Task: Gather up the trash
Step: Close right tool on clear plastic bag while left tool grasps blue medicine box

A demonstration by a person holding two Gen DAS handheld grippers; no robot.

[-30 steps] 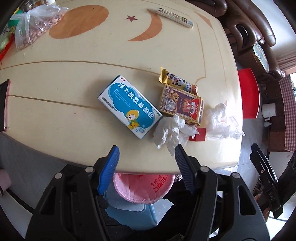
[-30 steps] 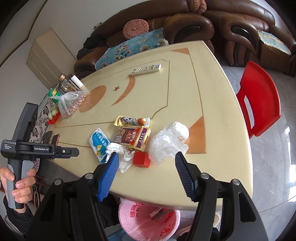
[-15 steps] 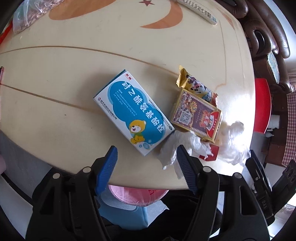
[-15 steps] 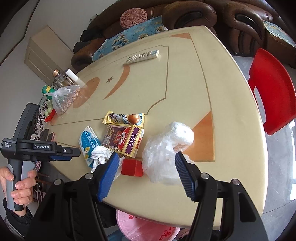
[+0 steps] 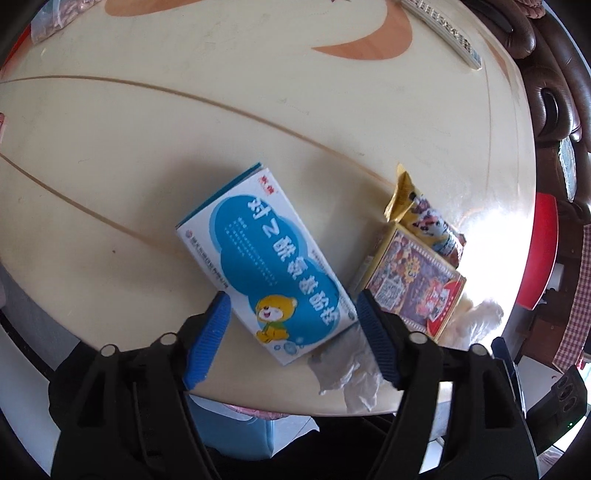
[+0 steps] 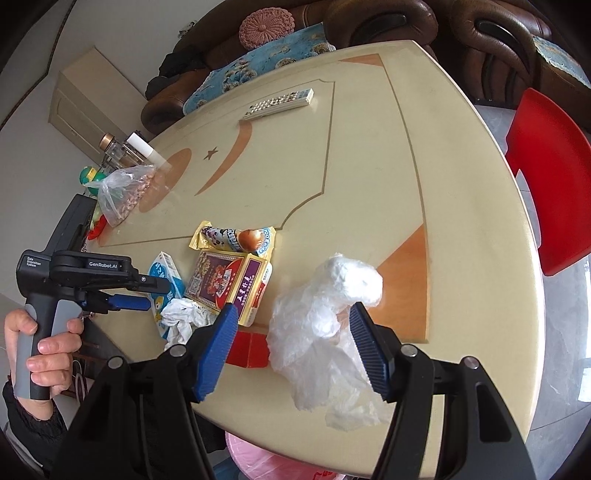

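Trash lies at the near edge of the cream table [image 5: 147, 147]. A blue and white medicine box [image 5: 266, 262] lies between the open jaws of my left gripper [image 5: 291, 306], which straddles its near end. Beside it are a crumpled tissue [image 5: 347, 365], a playing-card box [image 5: 413, 284] and a yellow snack wrapper [image 5: 413, 206]. My right gripper [image 6: 291, 321] is open around a crumpled white plastic bag [image 6: 325, 314]. A small red box [image 6: 249, 349] lies by its left finger. The medicine box [image 6: 166, 275] and the left gripper [image 6: 129, 302] also show in the right wrist view.
A pink-lined trash bin [image 6: 258, 458] stands below the table's near edge. A remote [image 6: 280, 103], a bag of nuts [image 6: 125, 192] and bottles [image 6: 122, 151] sit farther back. A red chair [image 6: 546, 177] stands to the right, brown sofas [image 6: 406, 22] behind.
Both grippers have moved forward over the table. The left one now straddles the medicine box, the right one the plastic bag. Both stayed open.
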